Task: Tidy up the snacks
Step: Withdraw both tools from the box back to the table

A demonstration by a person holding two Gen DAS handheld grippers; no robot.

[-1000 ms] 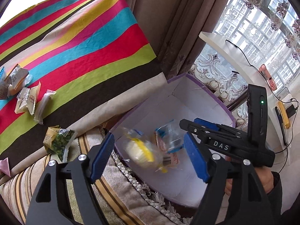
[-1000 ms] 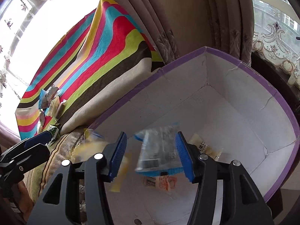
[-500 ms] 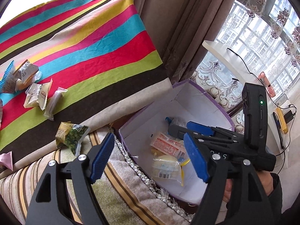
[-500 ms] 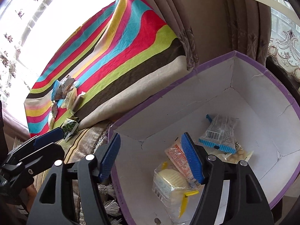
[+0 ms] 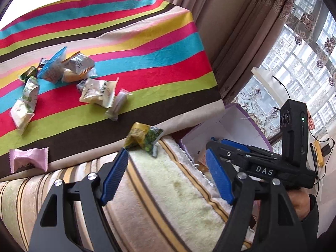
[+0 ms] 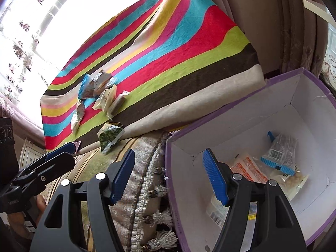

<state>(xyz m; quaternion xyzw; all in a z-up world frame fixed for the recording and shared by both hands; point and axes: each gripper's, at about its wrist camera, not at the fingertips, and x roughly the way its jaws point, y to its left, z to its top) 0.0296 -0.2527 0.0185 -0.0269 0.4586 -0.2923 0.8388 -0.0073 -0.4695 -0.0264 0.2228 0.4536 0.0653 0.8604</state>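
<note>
My left gripper is open and empty above a striped plush cushion. Just ahead of it a green pea packet lies at the edge of the striped cloth. A pink packet and several more wrapped snacks lie farther left. My right gripper is open and empty over the near left corner of the purple-rimmed white box. Inside lie a blue-edged clear packet, an orange-and-white packet and others partly hidden by a finger.
A tasselled fringe runs along the cushion edge beside the box. Beige curtains hang behind the cloth. A white shelf with cables stands by the window. The left gripper shows at the right wrist view's left edge.
Both grippers have swung left, away from above the box and toward the cloth. The packets that were dropping between the jaws a second ago now lie in the box.
</note>
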